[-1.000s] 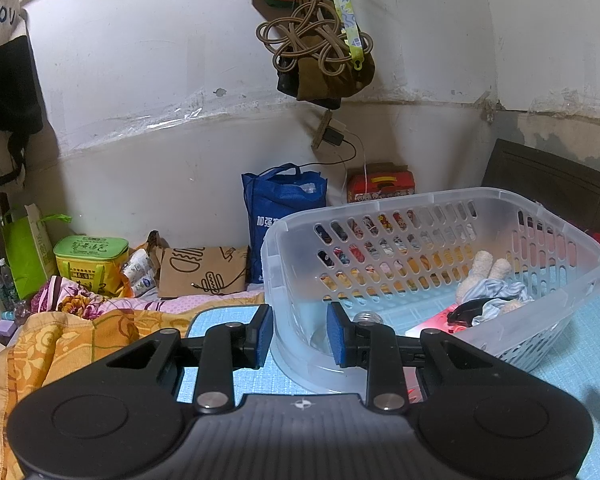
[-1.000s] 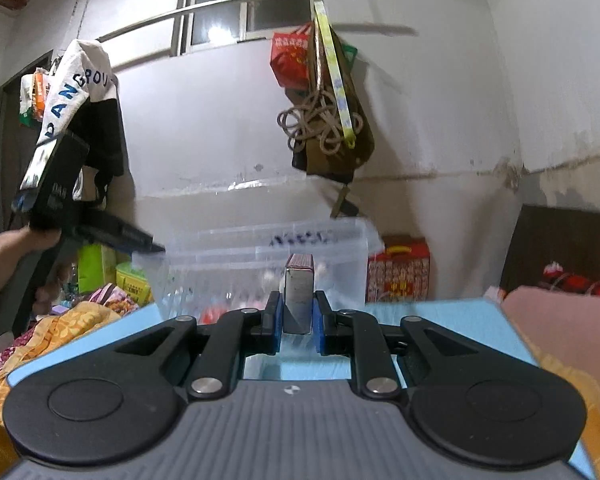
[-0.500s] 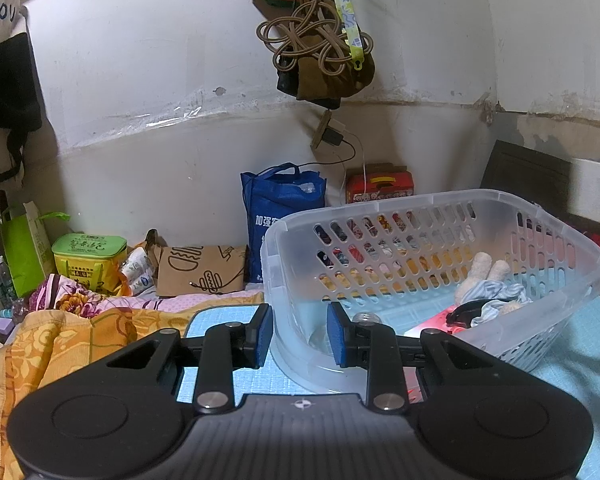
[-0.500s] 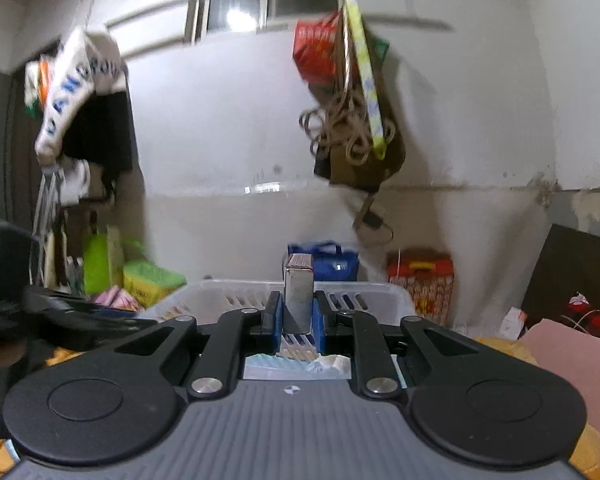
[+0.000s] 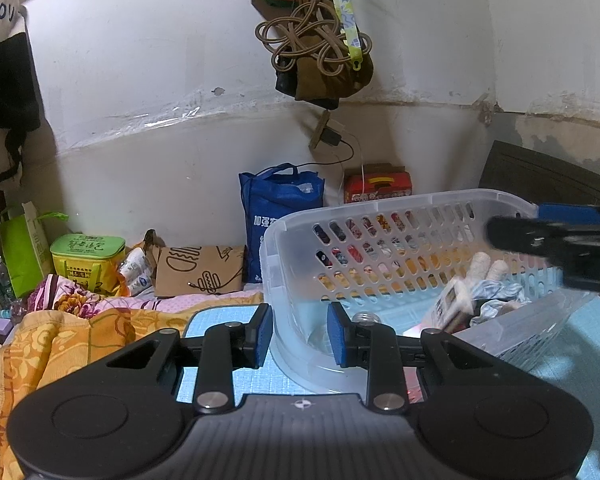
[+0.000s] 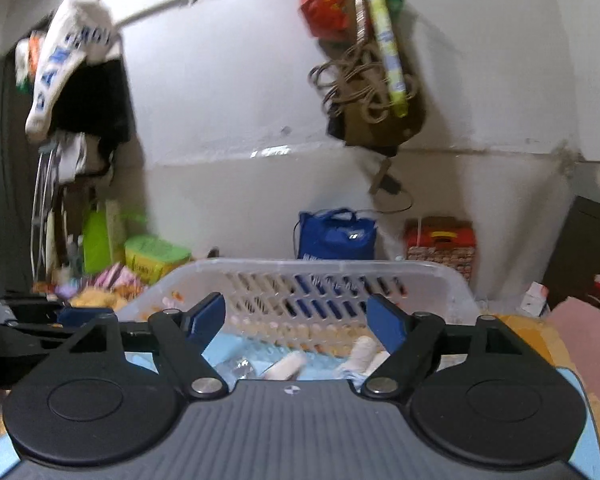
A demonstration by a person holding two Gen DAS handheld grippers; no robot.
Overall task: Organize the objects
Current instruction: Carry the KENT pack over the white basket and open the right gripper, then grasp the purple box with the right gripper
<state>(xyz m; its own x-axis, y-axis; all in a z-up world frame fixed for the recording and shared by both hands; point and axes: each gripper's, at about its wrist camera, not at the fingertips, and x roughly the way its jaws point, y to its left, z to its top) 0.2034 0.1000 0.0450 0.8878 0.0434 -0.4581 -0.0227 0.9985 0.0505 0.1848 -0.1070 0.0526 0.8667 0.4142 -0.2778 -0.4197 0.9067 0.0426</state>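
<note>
Having let go its small box [image 5: 452, 300], right claw [image 6: 296, 320] now agape over basket [image 5: 380, 208].

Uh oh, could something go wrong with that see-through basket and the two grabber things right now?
Maybe. The left gripper straddles the basket corner wall with its jaws open, so a nudge could slide or tip the basket. The right gripper hangs open just over the rim, and the small box lies tilted inside on the cloth; reaching down could bump it or snag the cloth.
</note>
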